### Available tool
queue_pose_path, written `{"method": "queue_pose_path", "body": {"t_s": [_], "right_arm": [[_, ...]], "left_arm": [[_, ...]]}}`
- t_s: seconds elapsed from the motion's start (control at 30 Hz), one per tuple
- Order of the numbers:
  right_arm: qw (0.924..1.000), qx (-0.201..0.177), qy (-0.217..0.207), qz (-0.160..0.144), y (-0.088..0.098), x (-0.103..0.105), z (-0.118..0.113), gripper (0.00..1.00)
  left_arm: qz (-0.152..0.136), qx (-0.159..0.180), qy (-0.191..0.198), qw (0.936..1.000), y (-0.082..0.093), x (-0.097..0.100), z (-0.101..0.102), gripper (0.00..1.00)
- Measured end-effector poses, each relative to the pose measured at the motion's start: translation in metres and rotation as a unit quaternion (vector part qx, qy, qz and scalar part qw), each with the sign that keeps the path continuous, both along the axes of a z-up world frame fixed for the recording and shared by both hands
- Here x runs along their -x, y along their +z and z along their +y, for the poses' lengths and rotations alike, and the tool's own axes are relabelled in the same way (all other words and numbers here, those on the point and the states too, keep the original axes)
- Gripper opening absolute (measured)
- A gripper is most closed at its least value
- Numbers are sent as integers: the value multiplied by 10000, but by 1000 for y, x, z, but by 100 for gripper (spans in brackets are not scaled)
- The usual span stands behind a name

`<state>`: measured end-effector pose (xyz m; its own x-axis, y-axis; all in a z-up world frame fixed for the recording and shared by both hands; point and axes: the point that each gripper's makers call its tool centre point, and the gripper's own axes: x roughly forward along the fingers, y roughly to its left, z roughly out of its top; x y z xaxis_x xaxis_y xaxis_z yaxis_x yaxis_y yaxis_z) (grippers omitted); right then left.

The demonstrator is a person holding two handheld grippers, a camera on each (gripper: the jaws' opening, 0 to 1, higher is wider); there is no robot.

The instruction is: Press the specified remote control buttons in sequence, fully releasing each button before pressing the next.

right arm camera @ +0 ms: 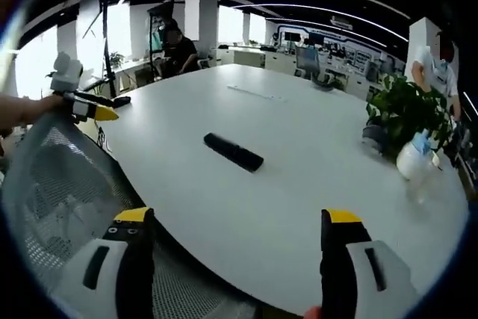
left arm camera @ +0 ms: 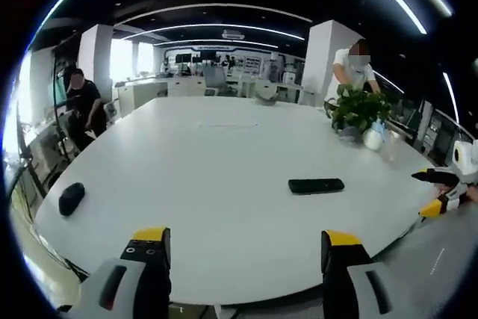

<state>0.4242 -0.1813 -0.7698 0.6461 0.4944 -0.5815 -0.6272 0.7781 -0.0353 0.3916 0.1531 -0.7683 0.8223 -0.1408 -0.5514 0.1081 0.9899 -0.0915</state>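
Note:
A black remote control (left arm camera: 316,185) lies flat on the big white table (left arm camera: 209,162), to the right of the middle. My left gripper (left arm camera: 245,243) is open, held back at the table's near edge, well short of the remote. In the right gripper view the remote (right arm camera: 234,152) lies slantwise ahead. My right gripper (right arm camera: 237,228) is open too and hangs over the near table edge, nothing between its jaws. Each gripper shows at the side of the other's view: the right gripper (left arm camera: 432,193) and the left gripper (right arm camera: 108,107), the latter held by a hand (right arm camera: 22,110).
A potted plant (left arm camera: 358,106) and a white spray bottle (left arm camera: 373,137) stand at the table's far right. A small black object (left arm camera: 71,198) lies near its left edge. A grey mesh chair back (right arm camera: 60,192) stands close by me. Two people (left arm camera: 84,102) (left arm camera: 357,65) are beyond the table.

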Motion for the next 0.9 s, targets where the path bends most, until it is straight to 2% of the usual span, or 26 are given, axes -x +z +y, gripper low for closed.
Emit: {"method": "queue_pose_path", "body": {"t_s": [0.03, 0.1, 0.17, 0.2, 0.27, 0.33, 0.43, 0.53, 0.57, 0.67, 0.8, 0.9], "right_arm": [[9997, -147, -189, 3, 1, -2, -3, 96], [9990, -297, -252, 237, -3, 1, -3, 96], [9995, -189, -170, 211, -3, 2, 0, 98], [9998, 30, -112, 144, -5, 3, -2, 98], [9996, 191, -169, 151, -8, 5, -6, 96], [9992, 71, -373, 129, -5, 0, -11, 95], [9973, -158, -698, 181, -3, -3, -18, 93], [9957, -85, -918, 116, -2, -6, -27, 89], [9954, -65, -949, 98, -1, -6, -28, 88], [9949, 109, -996, 100, -2, -6, -31, 89], [9927, 188, -1180, 153, -3, -9, -36, 93], [9886, 212, -1493, 61, 1, -11, -44, 96]], "left_arm": [[-75, -91, -124, 9999, 1, -1, -2, 85], [-15, -78, -94, 9999, 1, 0, -2, 85], [-321, 200, 80, 9993, 12, -4, -1, 85], [-435, 350, 221, 9982, 15, -4, 2, 85], [-327, 451, 386, 9977, 11, -1, 8, 85], [-282, 443, 314, 9981, 10, -1, 5, 87], [-309, 236, 59, 9992, 11, -2, -1, 86], [-336, 267, 54, 9991, 12, -3, -1, 86], [-450, 363, 89, 9983, 16, -4, 0, 86], [-530, 399, 49, 9978, 18, -7, -1, 86], [-510, 318, -176, 9980, 17, -10, -6, 84], [-480, 73, -667, 9966, 14, -8, -17, 83]]}}
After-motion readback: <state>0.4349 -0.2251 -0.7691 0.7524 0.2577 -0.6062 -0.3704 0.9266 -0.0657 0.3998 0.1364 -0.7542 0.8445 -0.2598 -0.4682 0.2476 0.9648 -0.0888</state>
